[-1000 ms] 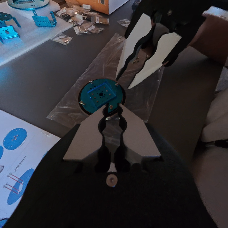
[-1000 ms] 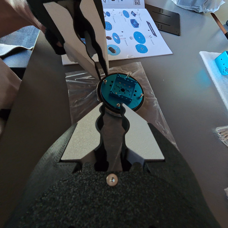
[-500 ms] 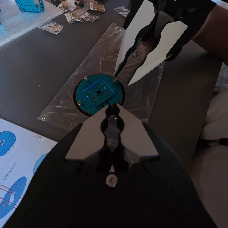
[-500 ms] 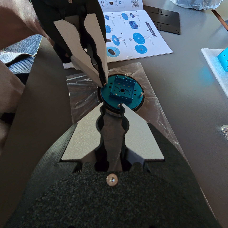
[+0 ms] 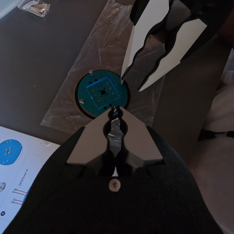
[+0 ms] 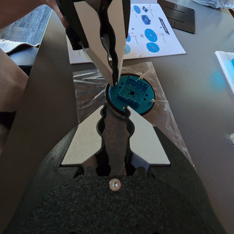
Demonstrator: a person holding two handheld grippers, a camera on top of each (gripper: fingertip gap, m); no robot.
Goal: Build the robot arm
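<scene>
Blue disc (image 5: 87,96) with four upright screws, lying on a clear plastic bag (image 5: 103,41) on the grey table (image 5: 38,53).

My left gripper (image 5: 115,108) is nearly closed, tips pinching one rim screw (image 5: 115,108). My right gripper (image 6: 115,107) stands open and holds nothing; one tip touches another rim screw (image 6: 124,108). A square blue bracket (image 6: 131,94) sits at the disc's centre. An instruction sheet (image 6: 152,31) lies beside the bag.

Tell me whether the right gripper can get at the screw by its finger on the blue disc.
Probably yes. The right gripper is open, its finger tip right beside that screw on the blue disc. Nothing lies between; the left gripper works the far rim.
</scene>
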